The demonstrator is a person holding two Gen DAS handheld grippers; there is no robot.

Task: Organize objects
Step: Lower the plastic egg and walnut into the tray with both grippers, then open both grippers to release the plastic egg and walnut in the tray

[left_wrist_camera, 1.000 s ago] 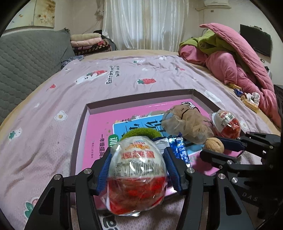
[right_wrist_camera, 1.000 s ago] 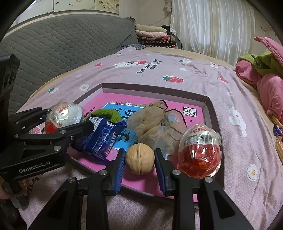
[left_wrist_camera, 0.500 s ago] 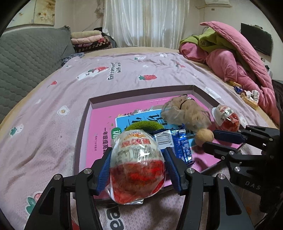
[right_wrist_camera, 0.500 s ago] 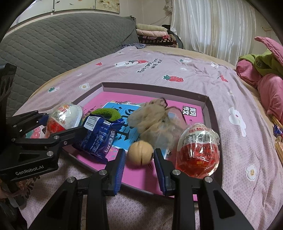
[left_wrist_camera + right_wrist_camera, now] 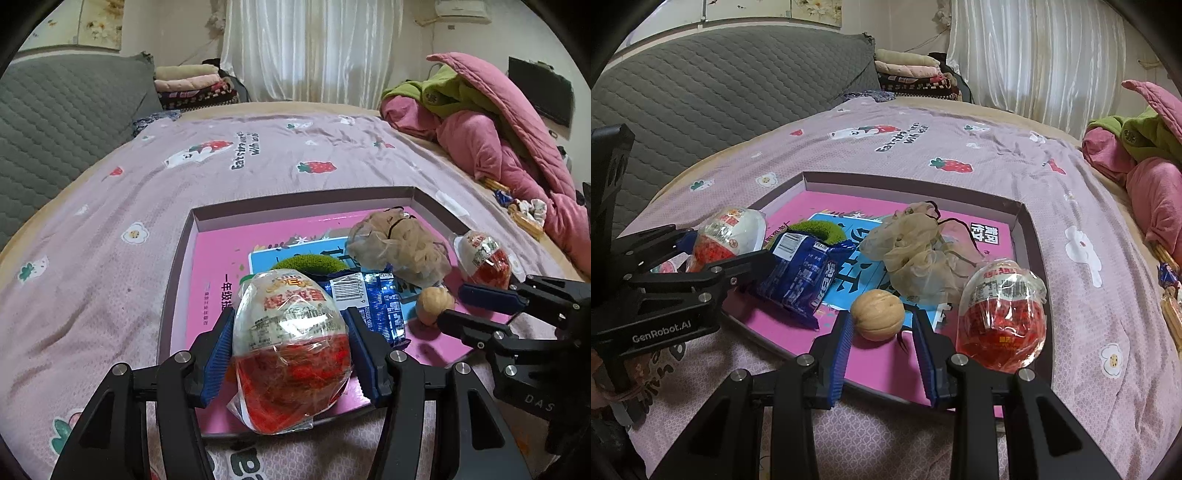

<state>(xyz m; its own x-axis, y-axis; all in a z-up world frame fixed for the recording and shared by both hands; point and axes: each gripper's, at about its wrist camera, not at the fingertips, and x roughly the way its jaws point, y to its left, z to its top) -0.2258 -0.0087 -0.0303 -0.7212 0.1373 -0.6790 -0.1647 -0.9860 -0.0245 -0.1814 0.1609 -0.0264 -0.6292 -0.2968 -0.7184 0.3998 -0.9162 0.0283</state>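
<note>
The left gripper (image 5: 291, 339) has its jaws clamped on a plastic-wrapped egg-shaped toy with a white top and a red bottom (image 5: 291, 347); the blue pads press on both sides of it, and the egg is held over the near edge of a shallow cardboard box lid with a pink printed inside (image 5: 177, 266). This box lid lies on a bed covered with a lilac sheet with strawberry prints (image 5: 110, 206). The right gripper (image 5: 882, 332) has its jaws apart around a round beige walnut (image 5: 877, 314), which lies on the pink bottom of the lid; the left pad is very close to the walnut and the right pad is a little apart from it, and I cannot tell if the left one touches. Just to the right of this gripper a second wrapped egg toy of the same kind (image 5: 1001, 314) stands at the right wall of the lid. Behind the walnut there is a crumpled beige mesh pouch with a black string (image 5: 916, 254). To the left of the walnut lies a blue foil snack packet (image 5: 801, 277), and behind the packet a green fuzzy curved thing (image 5: 823, 229) is partly hidden. A heap of pink and green blankets (image 5: 491, 122) is at the right side of the bed.
</note>
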